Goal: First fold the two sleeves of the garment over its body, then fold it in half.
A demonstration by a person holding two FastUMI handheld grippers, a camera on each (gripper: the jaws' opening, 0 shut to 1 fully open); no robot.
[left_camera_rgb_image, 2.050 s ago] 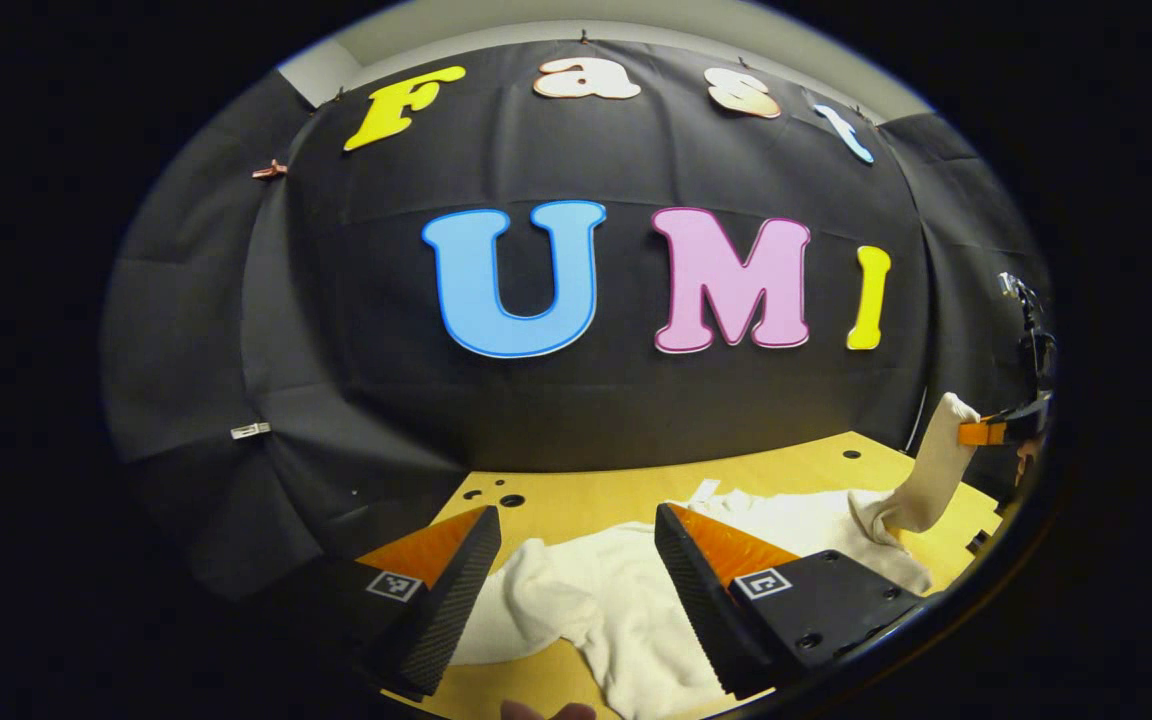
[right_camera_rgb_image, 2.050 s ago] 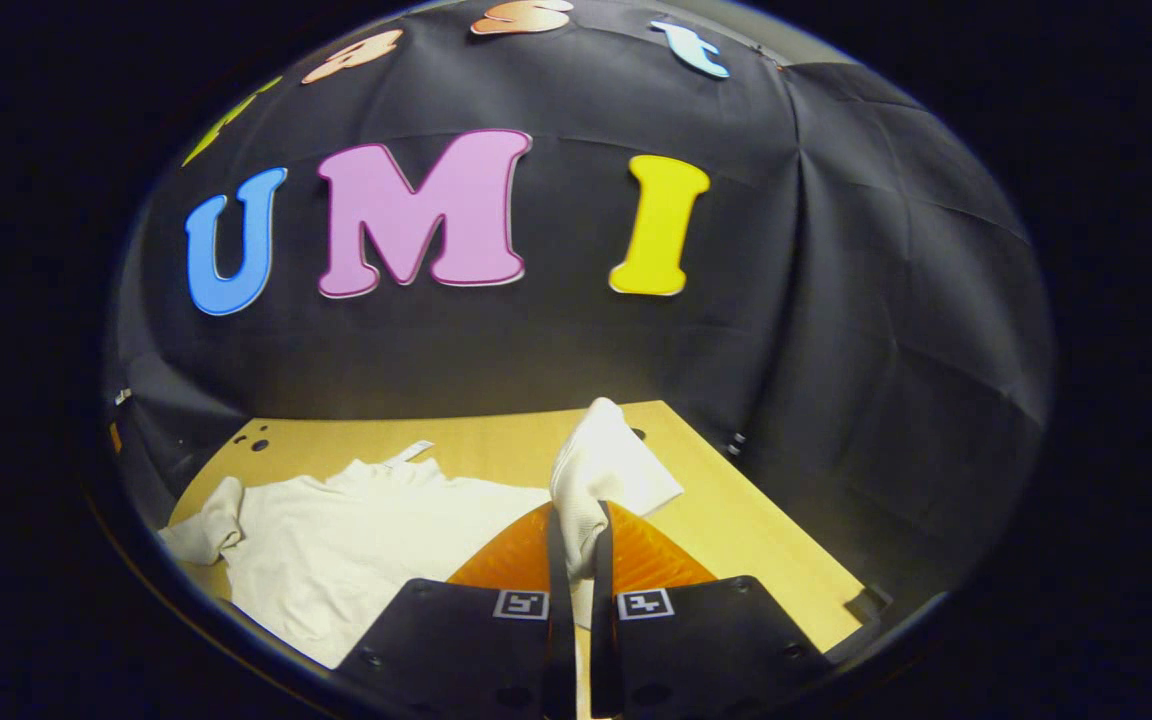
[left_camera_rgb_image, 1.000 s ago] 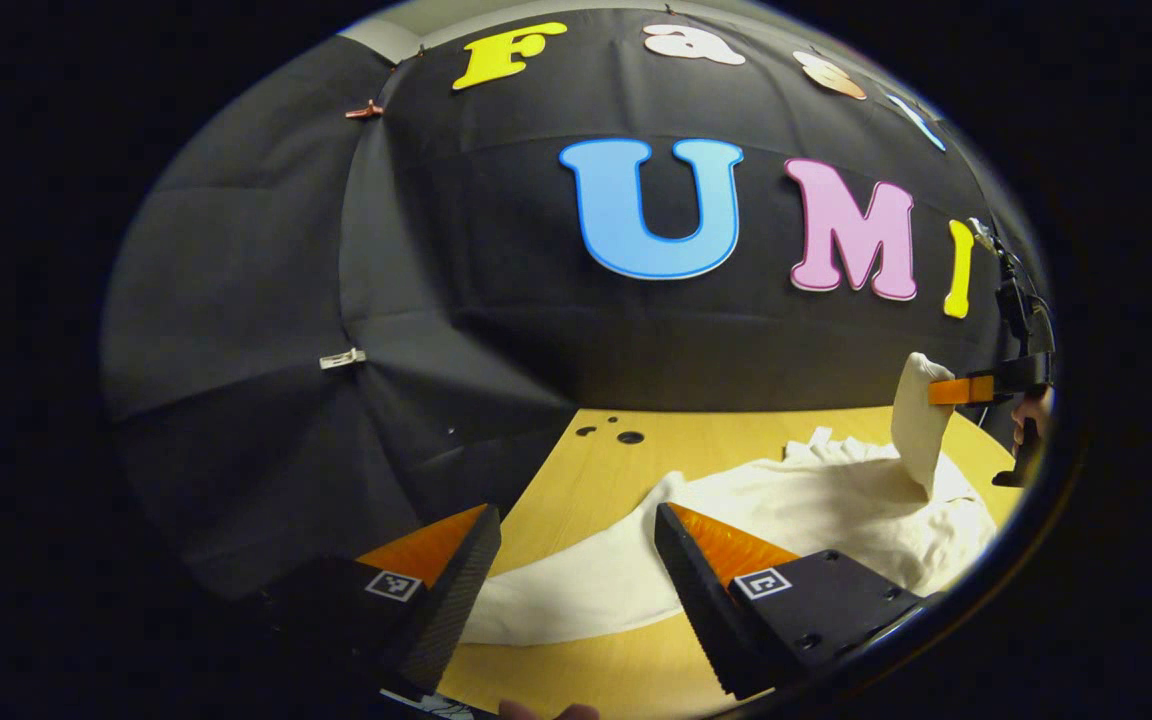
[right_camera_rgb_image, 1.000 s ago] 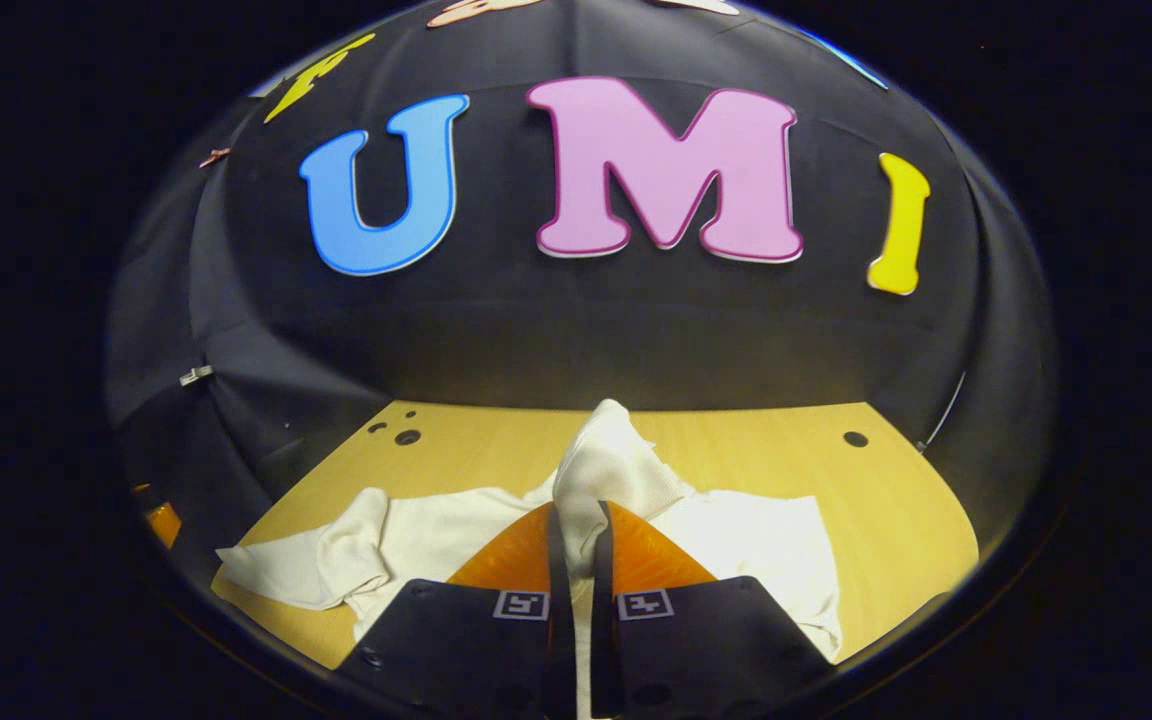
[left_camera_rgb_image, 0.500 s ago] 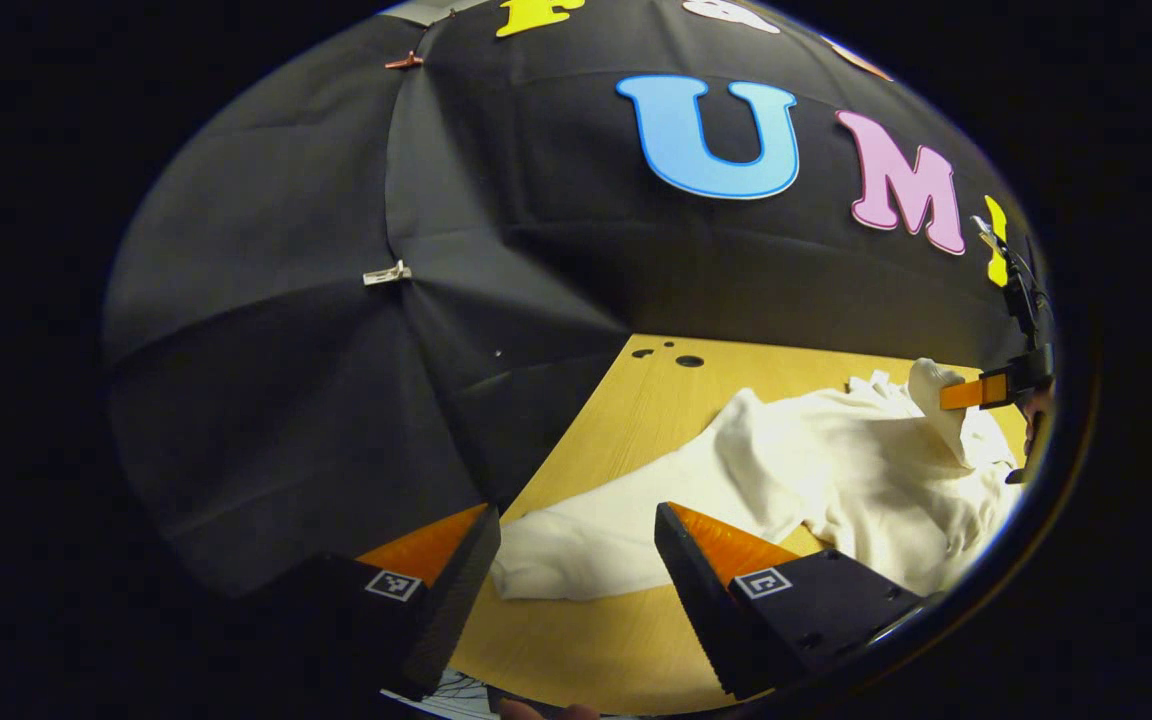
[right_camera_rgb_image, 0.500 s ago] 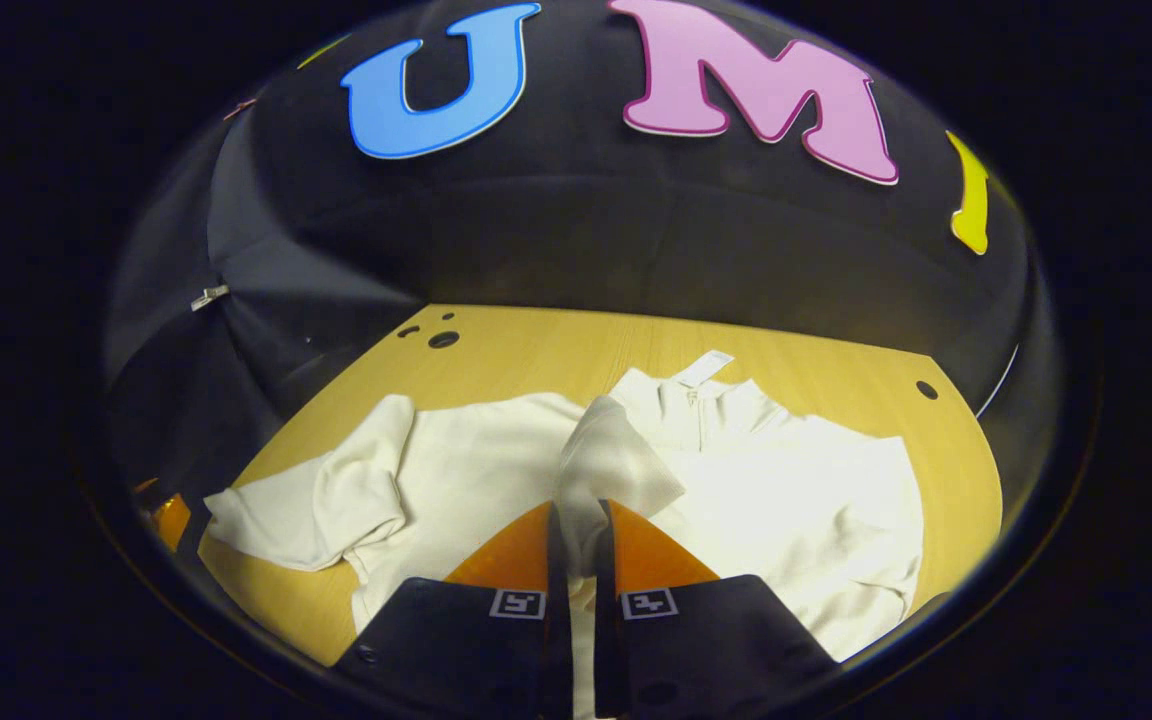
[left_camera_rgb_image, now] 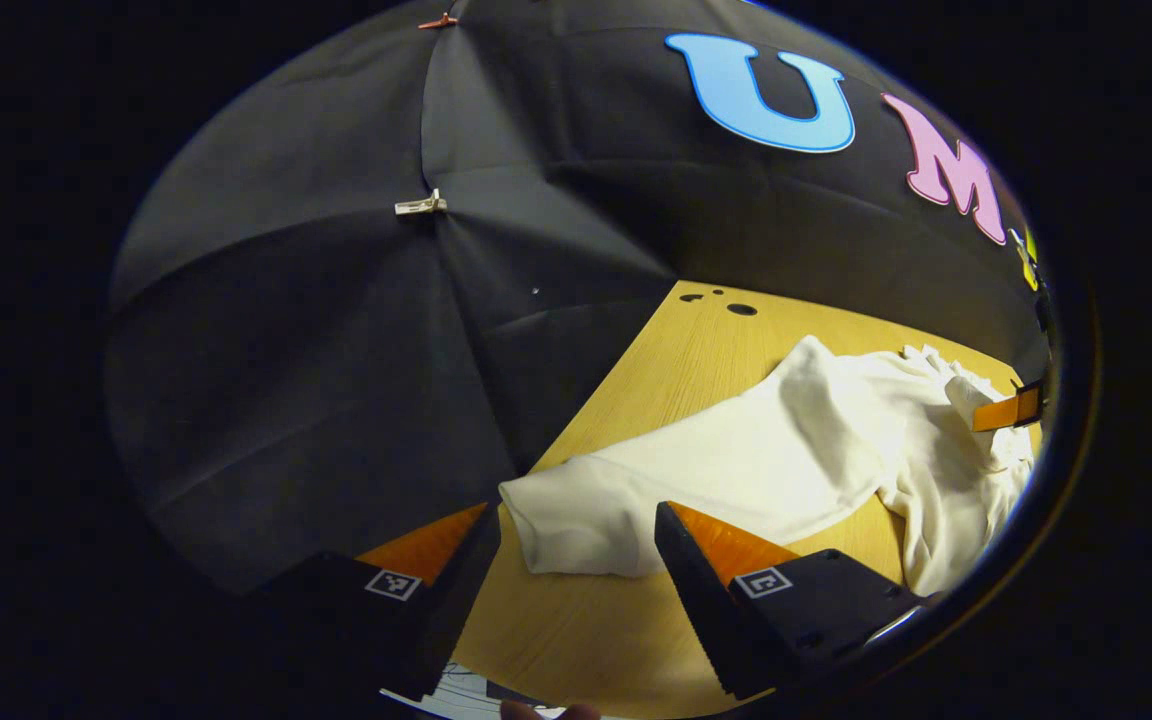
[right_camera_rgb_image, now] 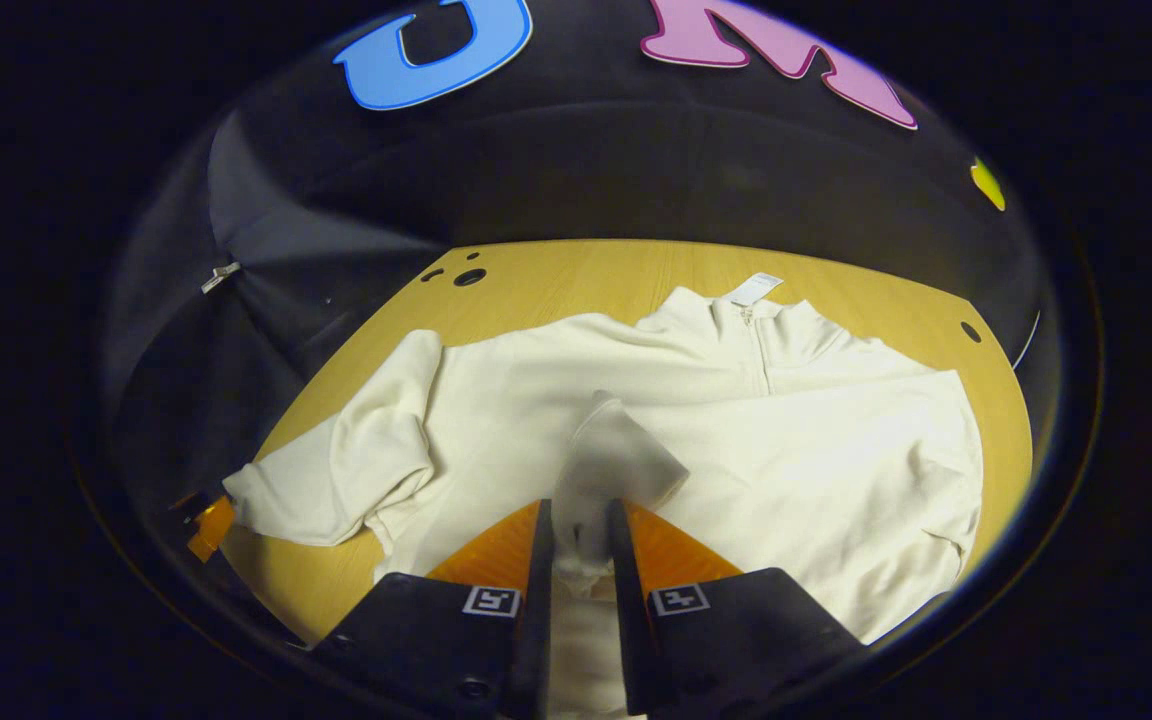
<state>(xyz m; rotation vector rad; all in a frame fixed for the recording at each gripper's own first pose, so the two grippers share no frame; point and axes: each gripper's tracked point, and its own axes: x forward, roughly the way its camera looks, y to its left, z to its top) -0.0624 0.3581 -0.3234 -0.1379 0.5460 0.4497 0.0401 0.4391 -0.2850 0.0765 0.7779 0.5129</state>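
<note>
One cream garment (right_camera_rgb_image: 756,440) lay spread on the table (right_camera_rgb_image: 556,275), collar at the far side. The right hand-held gripper (right_camera_rgb_image: 576,540) pinched one sleeve cuff (right_camera_rgb_image: 616,465) over the body. The left hand-held gripper (left_camera_rgb_image: 571,560) stood wide apart, holding nothing, just before the other sleeve (left_camera_rgb_image: 636,500), which lay flat at the left.

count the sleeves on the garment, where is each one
2. One sleeve lies over the body of the garment, between the right gripper fingers. The other sleeve lies out on the table before the open left gripper.
</note>
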